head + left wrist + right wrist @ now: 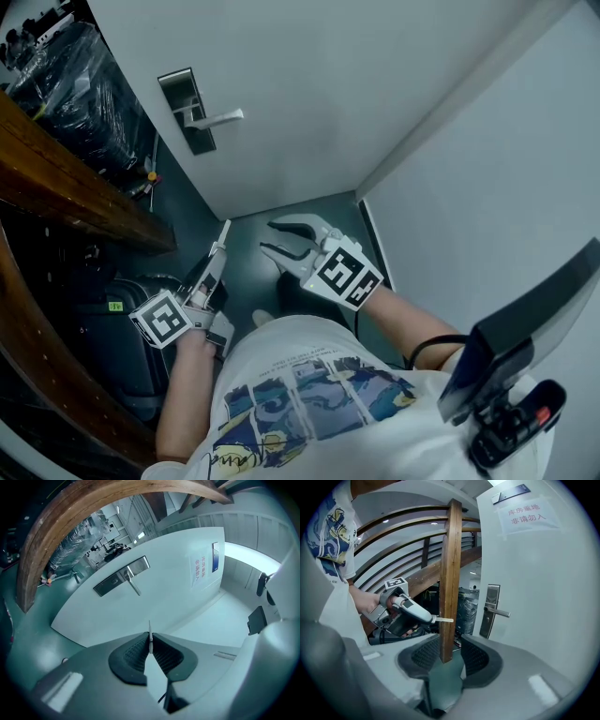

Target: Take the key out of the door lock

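The white door point(356, 84) carries a metal lock plate point(187, 108) with a lever handle point(220, 117); both also show in the left gripper view, lock plate point(122, 576), and in the right gripper view, lock plate point(491, 609). My left gripper point(223, 232) is low, well away from the lock, and shut on the key point(150, 631), whose thin blade sticks out past the pads. In the right gripper view the key point(443, 619) points out of the left gripper point(432, 619). My right gripper point(272, 236) hangs beside it, open, with nothing between its fingers.
A curved wooden railing point(75, 197) runs along the left, and its post point(451, 573) stands close in front of the right gripper. A black suitcase point(122, 328) sits below it. Plastic-wrapped goods point(75, 84) stand behind. A white wall point(487, 187) closes the right side.
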`<act>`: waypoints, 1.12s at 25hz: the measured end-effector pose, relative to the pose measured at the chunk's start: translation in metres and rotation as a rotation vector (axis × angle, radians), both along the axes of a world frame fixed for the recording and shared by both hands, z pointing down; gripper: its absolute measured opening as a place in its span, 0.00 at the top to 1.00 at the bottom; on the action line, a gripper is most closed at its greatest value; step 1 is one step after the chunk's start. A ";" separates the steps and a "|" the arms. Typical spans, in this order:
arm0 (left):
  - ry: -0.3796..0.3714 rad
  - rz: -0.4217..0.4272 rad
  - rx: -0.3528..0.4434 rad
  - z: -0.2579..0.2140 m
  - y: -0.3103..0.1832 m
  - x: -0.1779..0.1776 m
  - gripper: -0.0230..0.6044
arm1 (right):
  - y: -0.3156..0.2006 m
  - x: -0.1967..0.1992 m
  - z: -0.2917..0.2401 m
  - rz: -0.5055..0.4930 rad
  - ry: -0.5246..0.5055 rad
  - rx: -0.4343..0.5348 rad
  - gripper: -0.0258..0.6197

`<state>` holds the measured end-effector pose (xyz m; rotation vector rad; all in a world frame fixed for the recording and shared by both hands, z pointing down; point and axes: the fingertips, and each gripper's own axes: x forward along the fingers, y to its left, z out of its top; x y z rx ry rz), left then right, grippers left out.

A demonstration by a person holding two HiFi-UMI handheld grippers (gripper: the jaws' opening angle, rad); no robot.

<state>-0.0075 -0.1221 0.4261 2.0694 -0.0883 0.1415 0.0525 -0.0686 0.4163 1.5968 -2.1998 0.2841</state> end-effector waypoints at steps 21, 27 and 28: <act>-0.011 -0.031 0.007 0.005 0.001 -0.014 0.92 | 0.002 -0.015 0.001 -0.039 0.002 0.009 0.76; 0.004 -0.044 -0.004 0.007 -0.005 -0.014 0.92 | -0.005 -0.017 0.005 -0.058 0.005 0.001 0.76; 0.004 -0.046 -0.005 0.008 -0.007 -0.014 0.92 | -0.007 -0.017 0.005 -0.060 0.006 0.001 0.76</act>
